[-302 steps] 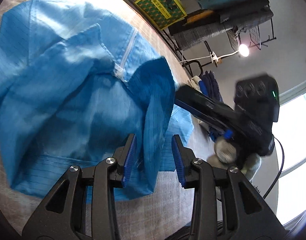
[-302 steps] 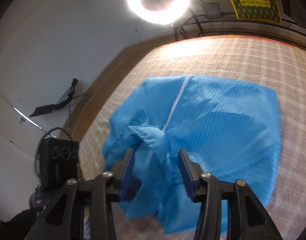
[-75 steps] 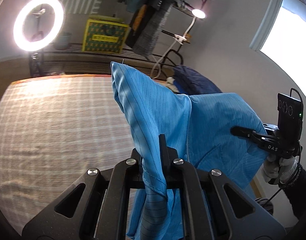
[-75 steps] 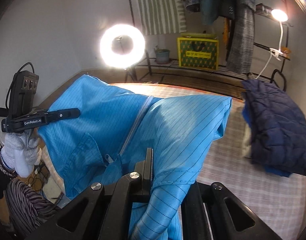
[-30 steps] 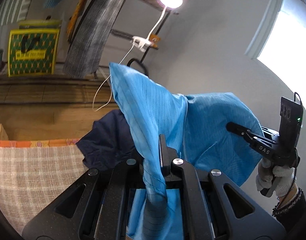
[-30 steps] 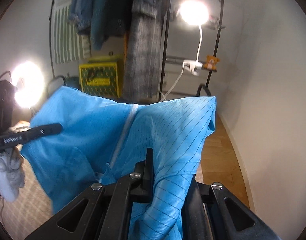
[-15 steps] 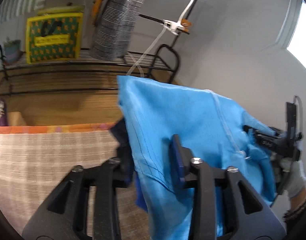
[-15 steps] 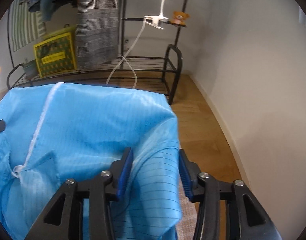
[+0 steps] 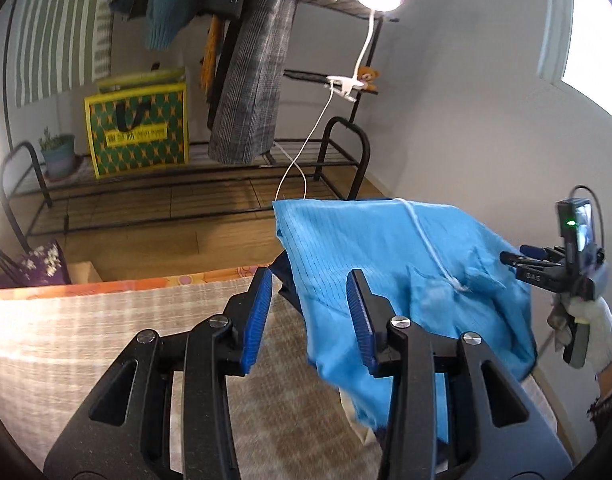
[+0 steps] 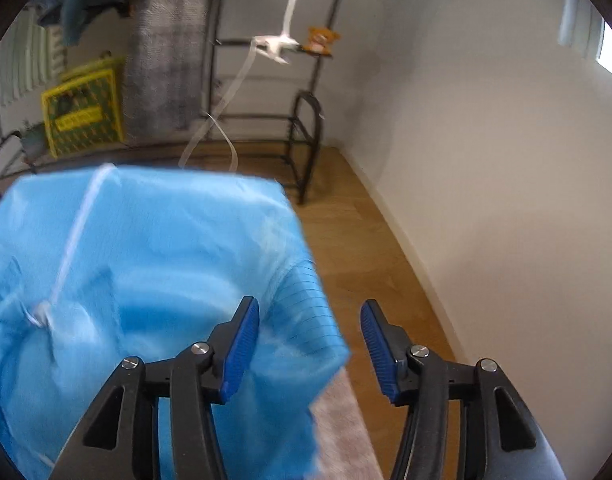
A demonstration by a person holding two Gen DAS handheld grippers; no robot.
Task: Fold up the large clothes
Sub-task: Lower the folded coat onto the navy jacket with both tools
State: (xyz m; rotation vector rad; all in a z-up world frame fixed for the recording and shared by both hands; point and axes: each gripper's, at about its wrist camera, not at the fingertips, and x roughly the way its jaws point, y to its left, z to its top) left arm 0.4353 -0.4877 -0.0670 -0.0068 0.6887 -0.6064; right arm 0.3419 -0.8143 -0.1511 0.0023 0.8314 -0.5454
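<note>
Left gripper (image 9: 309, 312) and right gripper (image 10: 309, 346) both stand spread, pinching nothing; the blue garment (image 9: 390, 264) drapes loose at the bed's (image 9: 86, 344) far corner.

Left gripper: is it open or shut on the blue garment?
Open. The left gripper shows a wide gap between its blue pads; the garment hangs past them, unclamped.

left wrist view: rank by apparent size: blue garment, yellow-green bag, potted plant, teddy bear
1. Blue striped garment, though nearest the camera.
2. Yellow-green patterned bag.
3. Small potted plant.
4. Tiny brown teddy bear.
</note>
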